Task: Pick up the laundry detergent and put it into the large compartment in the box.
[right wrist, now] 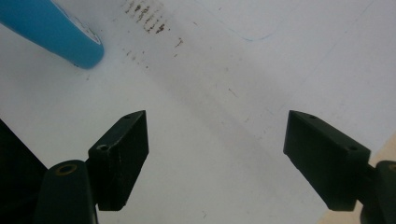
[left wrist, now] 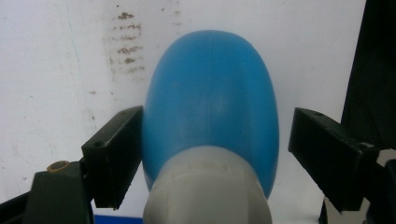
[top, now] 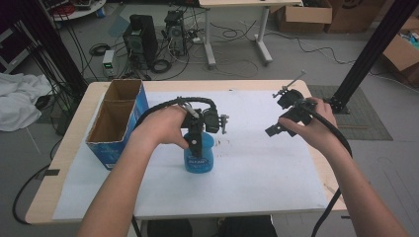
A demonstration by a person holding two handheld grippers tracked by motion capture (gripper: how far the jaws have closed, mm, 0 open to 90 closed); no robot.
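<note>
Forearms enter the high view from the bottom edge, each hand carrying a gripper. Left gripper (top: 196, 140) points down over the blue bottle (top: 199, 157), which stands upright on the white sheet (top: 257, 163) near the table's middle.

Left gripper view: the bottle (left wrist: 210, 98) sits between the two black jaws, its grey cap (left wrist: 205, 186) nearest the camera. The left jaw touches the bottle's side; the right jaw stands apart from it, with white sheet visible in the gap. The jaws straddle the bottle but do not clamp it; the claw counts as released.

Right gripper (top: 276, 129) hangs above the sheet, well apart from the bottle and toward the table's right edge. Right gripper view: the jaws are spread wide with nothing between them, bare sheet (right wrist: 224, 140) below, and part of the bottle (right wrist: 56, 32) at upper left. This claw is released.

An open cardboard box (top: 116, 123) with blue sides stands at the table's left edge, near the bottle.
</note>
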